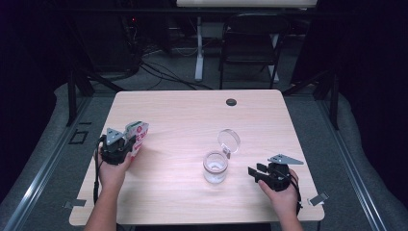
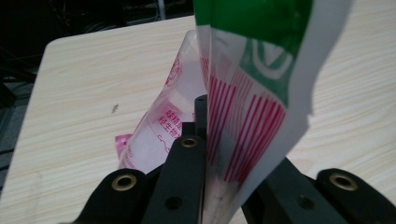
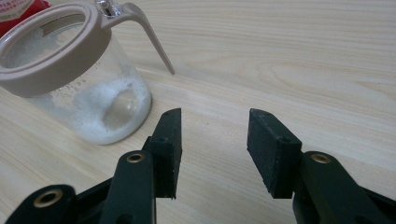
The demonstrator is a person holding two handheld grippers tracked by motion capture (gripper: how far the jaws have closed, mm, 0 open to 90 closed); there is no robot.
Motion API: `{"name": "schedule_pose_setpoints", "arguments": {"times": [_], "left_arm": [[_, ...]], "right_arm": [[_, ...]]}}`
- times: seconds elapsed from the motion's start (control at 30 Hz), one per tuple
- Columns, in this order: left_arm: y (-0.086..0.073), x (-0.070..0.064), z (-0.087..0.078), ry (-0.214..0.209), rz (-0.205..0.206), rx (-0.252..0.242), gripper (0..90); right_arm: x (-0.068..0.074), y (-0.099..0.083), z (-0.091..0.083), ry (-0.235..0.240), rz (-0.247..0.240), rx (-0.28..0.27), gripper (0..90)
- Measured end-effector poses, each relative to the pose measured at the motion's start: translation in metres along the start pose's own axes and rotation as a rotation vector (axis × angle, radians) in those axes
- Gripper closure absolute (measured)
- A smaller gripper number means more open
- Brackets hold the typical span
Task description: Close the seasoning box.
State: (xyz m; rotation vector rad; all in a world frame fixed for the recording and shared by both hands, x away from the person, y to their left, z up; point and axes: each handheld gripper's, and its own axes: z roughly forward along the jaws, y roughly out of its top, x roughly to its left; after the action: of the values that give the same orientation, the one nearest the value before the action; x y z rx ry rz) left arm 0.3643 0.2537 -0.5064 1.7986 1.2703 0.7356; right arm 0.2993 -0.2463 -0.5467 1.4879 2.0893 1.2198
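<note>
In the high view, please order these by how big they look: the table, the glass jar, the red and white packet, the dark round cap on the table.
1. The table, by far.
2. The glass jar and the red and white packet look about alike; the left gripper hides part of the packet, so I do not rank them.
3. The dark round cap.

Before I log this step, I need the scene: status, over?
Left gripper shut on plastic packet. Right gripper open, nothing between its fingers, beside glass jar. Jar lid flipped open. Nothing between packet and jar.
</note>
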Motion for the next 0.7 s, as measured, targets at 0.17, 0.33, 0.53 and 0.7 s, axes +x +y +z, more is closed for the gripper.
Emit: {"name": "schedule_pose_setpoints", "arguments": {"times": [0.17, 0.33, 0.53, 0.7], "left_arm": [[0.007, 0.010, -0.006, 0.009, -0.043, -0.025, 90.0], [0.013, 0.021, -0.008, 0.013, -0.051, -0.016, 90.0], [0.030, 0.034, -0.014, 0.034, -0.029, -0.010, 90.0], [0.046, 0.048, -0.018, 0.031, -0.032, -0.005, 90.0]], "right_arm": [[0.000, 0.000, 0.000, 0.000, -0.003, 0.003, 55.4], [-0.001, 0.000, 0.002, 0.002, 0.003, 0.005, 55.3], [0.000, 0.001, 0.001, 0.002, -0.007, 0.003, 55.3], [0.001, 0.002, 0.002, 0.006, -0.009, 0.004, 55.4]]}}
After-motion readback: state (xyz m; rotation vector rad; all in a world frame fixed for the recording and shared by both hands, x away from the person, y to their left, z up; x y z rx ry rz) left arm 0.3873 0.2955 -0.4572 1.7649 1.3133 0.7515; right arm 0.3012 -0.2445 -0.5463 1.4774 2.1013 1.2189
